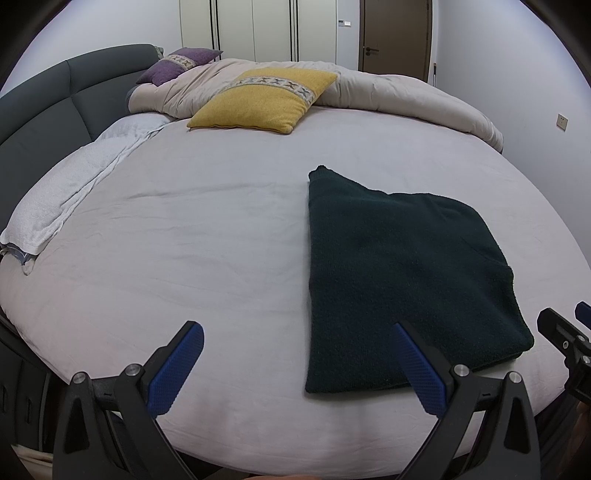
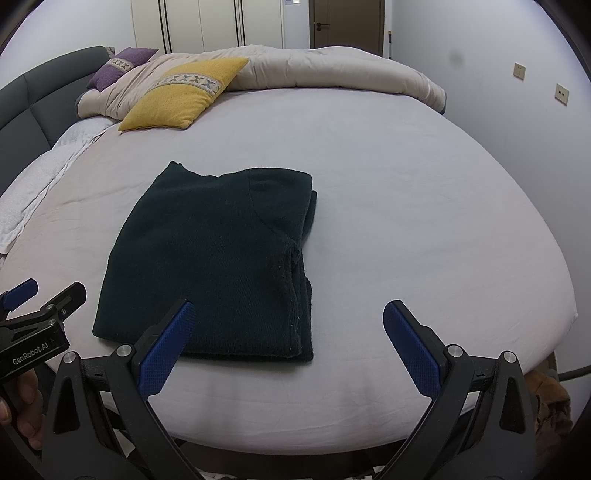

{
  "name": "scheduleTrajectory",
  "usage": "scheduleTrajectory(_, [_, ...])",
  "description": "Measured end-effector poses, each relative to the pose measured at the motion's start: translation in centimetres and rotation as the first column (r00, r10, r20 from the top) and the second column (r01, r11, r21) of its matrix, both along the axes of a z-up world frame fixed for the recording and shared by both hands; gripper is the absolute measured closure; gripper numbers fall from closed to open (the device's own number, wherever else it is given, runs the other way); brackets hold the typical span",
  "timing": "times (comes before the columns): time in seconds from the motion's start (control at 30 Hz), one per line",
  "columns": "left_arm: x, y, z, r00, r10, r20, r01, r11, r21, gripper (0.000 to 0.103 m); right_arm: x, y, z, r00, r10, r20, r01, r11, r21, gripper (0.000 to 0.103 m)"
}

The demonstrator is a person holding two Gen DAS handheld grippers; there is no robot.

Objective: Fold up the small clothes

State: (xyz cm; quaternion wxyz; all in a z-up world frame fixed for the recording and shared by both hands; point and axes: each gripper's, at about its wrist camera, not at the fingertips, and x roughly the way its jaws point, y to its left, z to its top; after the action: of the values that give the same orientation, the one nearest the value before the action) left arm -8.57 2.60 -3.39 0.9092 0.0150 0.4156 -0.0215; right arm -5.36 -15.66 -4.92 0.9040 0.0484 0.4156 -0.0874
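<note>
1. Wide bed under a pale grey sheet, lightly creased, dark upholstered headboard at the left.
2. Beige duvet bunched along the far edge, with a yellow cushion leaning on it and a purple cushion behind, near the headboard.
3. White towel stretched along the headboard side of the sheet.
4. White wardrobe doors and a brown door on the far wall; wall sockets on the right-hand wall.
5. Dark green sweater folded into a thick rectangle, flat on the sheet close to the near edge of the bed, well apart from the cushions.
6. Long axis running from near edge toward the duvet, slightly skewed; a small corner jutting out at the far left end, stacked folded layers showing along the right side.
7. Left gripper poised low over the near edge, blue pads spread wide and grasping nothing, the right pad overlapping the sweater's near left corner in view; contact not clear.
8. Right gripper likewise splayed apart and empty, left pad in front of the sweater's near edge, right pad over bare sheet.
9. No containers in sight.
</note>
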Motion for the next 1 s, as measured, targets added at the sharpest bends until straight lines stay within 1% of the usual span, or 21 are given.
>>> scheduleTrajectory(1.0, [-0.19, -0.13, -0.17, 1.0, 0.0, -0.005, 0.0, 1.0, 0.0, 0.0, 0.08, -0.06, -0.05, 1.0, 0.001, -0.001, -0.001, 1.0, 0.002, 0.0])
